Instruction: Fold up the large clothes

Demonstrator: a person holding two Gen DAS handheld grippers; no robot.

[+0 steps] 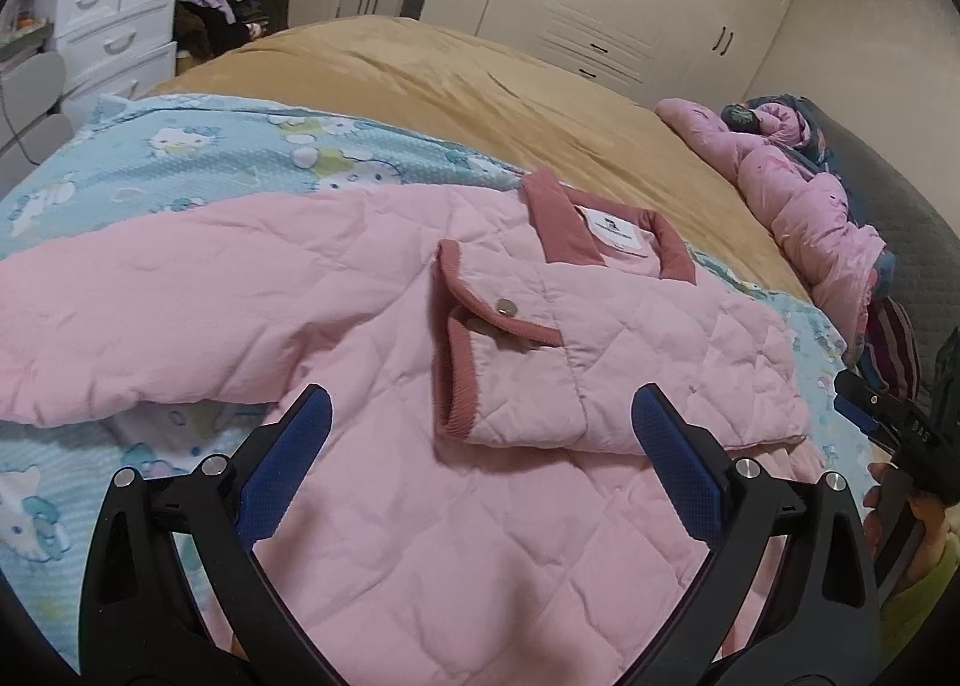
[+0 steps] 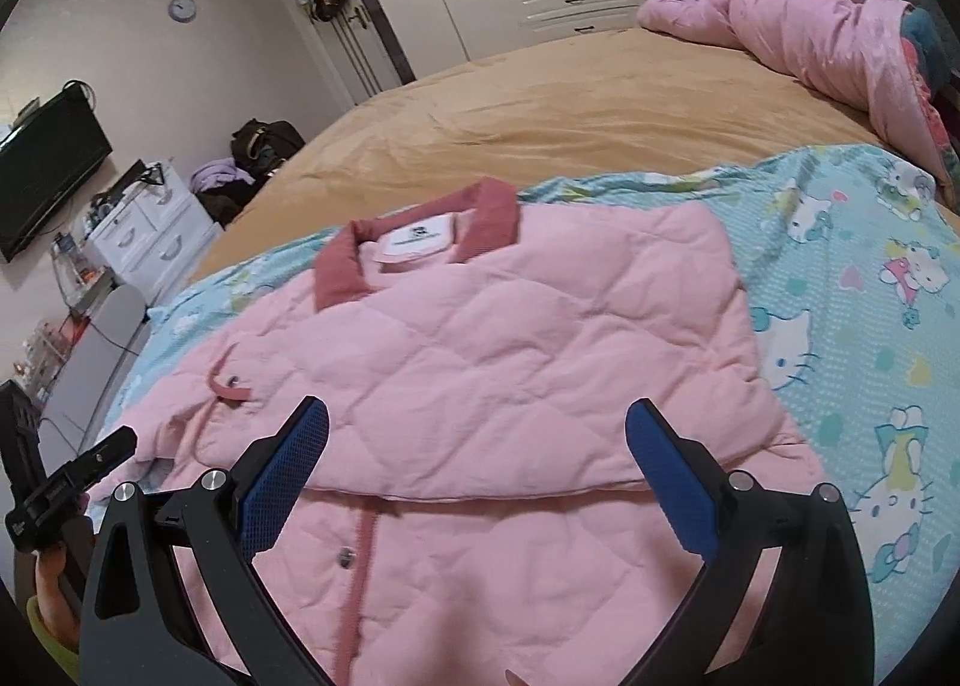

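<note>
Pink quilted jacket (image 1: 372,326) flat on bed, one sleeve folded across.

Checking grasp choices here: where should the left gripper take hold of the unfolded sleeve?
Probably at the sleeve's far end, coming from the jacket's left. It lies flat and spread outward, while the other sleeve, its cuff showing, is already folded across. Left gripper is open.

Tan bed (image 1: 420,68) — cartoon sheet (image 1: 180,158), pink jacket (image 1: 420,362)

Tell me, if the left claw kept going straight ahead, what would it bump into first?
Most likely the folded-over sleeve cuff of the pink quilted jacket, lying between the open left claw fingers; depth is hard to judge.
</note>
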